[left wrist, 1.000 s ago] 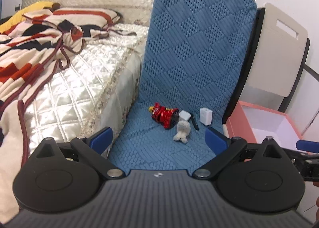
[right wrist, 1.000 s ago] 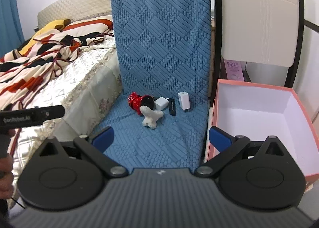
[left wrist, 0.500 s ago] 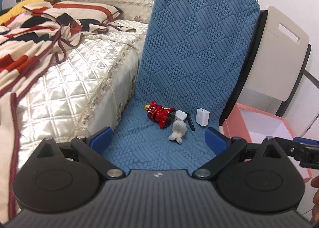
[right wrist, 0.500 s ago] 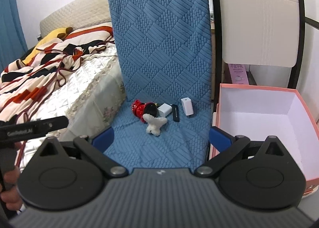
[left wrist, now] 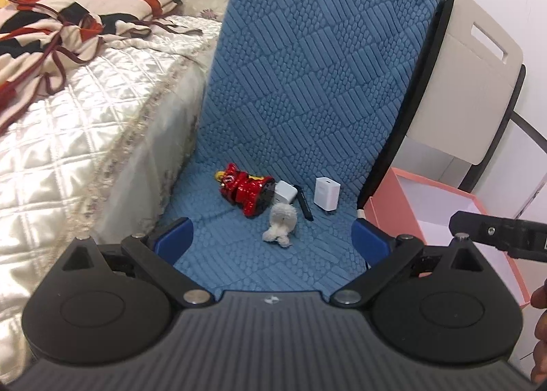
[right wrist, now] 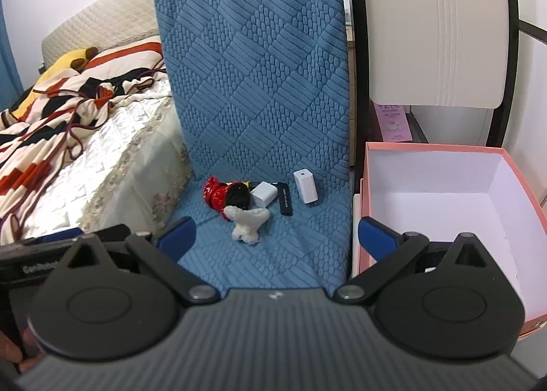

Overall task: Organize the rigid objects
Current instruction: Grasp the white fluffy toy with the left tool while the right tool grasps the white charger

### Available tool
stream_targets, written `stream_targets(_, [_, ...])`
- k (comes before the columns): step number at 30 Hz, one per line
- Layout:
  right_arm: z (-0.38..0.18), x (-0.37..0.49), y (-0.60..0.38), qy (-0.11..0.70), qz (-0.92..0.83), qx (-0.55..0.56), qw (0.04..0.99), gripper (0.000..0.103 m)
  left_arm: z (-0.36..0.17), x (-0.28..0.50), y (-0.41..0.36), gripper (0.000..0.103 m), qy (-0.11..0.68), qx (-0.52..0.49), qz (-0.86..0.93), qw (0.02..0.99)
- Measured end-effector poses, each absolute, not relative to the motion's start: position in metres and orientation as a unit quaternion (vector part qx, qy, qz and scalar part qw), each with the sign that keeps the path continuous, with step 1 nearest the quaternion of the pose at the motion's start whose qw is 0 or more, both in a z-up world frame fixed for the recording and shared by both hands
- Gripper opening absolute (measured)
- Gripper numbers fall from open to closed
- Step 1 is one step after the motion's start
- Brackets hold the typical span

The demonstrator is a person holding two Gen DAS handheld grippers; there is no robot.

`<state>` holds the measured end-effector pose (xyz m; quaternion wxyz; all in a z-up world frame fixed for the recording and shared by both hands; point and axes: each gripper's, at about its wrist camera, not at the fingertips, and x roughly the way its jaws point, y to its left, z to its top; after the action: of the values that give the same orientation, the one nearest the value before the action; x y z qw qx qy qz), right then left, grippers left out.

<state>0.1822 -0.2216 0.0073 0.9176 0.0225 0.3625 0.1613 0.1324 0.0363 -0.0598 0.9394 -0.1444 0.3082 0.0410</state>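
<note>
On the blue quilted chair seat (left wrist: 259, 261) lies a small cluster: a red toy figure (left wrist: 247, 188) (right wrist: 218, 196), a white cube charger (left wrist: 284, 192) (right wrist: 264, 193), a black stick (left wrist: 305, 204) (right wrist: 285, 199), a taller white charger (left wrist: 327, 193) (right wrist: 306, 186) and a white plush toy (left wrist: 281, 224) (right wrist: 247, 220). My left gripper (left wrist: 271, 240) hangs open short of the cluster, nothing between its fingers. My right gripper (right wrist: 277, 237) is open too, just short of the plush. A pink box (right wrist: 444, 186) (left wrist: 427, 206) with a white inside stands empty right of the chair.
A bed with a cream quilted cover (left wrist: 85, 124) and a striped blanket (right wrist: 51, 124) borders the chair on the left. A beige folding chair back (right wrist: 434, 32) stands behind the box. The other gripper's black body (left wrist: 499, 235) juts in at right, and a hand (left wrist: 540, 329) shows.
Both grippers have moved forward and down toward the chair seat, so the cluster looks larger. The objects themselves have not moved. Both stay open.
</note>
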Motion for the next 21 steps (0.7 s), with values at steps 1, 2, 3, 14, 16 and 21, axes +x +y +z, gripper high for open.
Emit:
stream_targets(1, [0.005, 0.184, -0.223, 0.364, 0.160, 0.023, 0.917, 0.103, -0.062, 0.137, 0.035, 0.101, 0.309, -0.142, 0.039, 0.939])
stream_targets(2, [0.004, 0.186, -0.223, 0.363, 0.160, 0.024, 0.918, 0.103, -0.065, 0.140, 0.034, 0.101, 0.310, -0.140, 0.038, 0.940])
stream_targets(3, [0.002, 0.188, -0.224, 0.362, 0.163, 0.024, 0.917, 0.103, -0.068, 0.144, 0.032, 0.101, 0.311, -0.139, 0.037, 0.940])
stream_targets(14, [-0.026, 0.239, -0.221, 0.373, 0.189, 0.044, 0.907, 0.102, -0.111, 0.197, 0.034, 0.101, 0.342, -0.130, 0.059, 0.929])
stream_targets(16, [-0.033, 0.250, -0.219, 0.375, 0.192, 0.045, 0.906, 0.102, -0.118, 0.207, 0.037, 0.101, 0.345, -0.134, 0.057, 0.927])
stream_targets(21, [-0.050, 0.276, -0.212, 0.382, 0.192, 0.052, 0.902, 0.099, -0.133, 0.241, 0.032, 0.101, 0.361, -0.127, 0.037, 0.923])
